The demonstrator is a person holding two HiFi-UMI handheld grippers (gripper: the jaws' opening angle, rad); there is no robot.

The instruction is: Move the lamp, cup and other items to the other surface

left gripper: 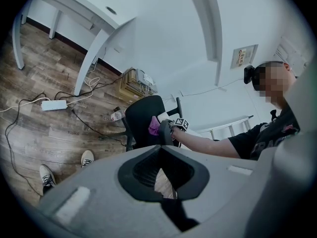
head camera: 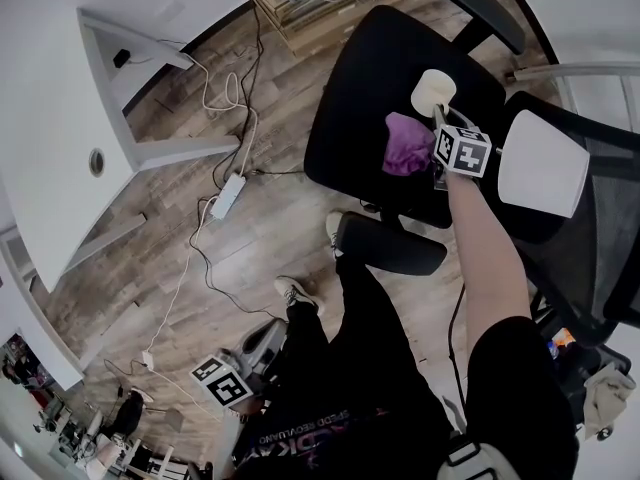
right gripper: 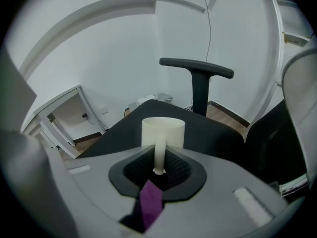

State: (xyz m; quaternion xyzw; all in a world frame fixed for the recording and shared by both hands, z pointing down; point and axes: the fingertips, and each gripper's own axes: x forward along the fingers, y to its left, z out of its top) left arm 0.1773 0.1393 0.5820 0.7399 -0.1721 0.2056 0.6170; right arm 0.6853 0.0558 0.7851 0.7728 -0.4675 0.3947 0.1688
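Cream-coloured cylindrical cup [head camera: 433,92] with a thin loop handle is seen over the far right part of the black padded seat of an office chair [head camera: 365,88]. Whether its base rests on the seat or hangs just above it cannot be told, since the base is hidden. Its handle is pinched between the jaws of the right tool [right gripper: 159,157], which is pointed steeply down, with the cup's body just beyond the tips. A crumpled purple cloth [head camera: 408,143] lies on the seat just left of that tool, and a fold of purple is seen low in the gap behind the handle. A white drum lamp shade [head camera: 543,163] is seen just right of the tool. The left tool [left gripper: 161,161] is held low, well apart from the chair, its jaws pressed together on nothing.

The cup is judged to be light, stiff and smooth, and breakable if knocked. The handle gives only a narrow hold, so some swing about it is to be expected, and the cup is best carried upright and slowly. A hold across the rim would probably be steadier.
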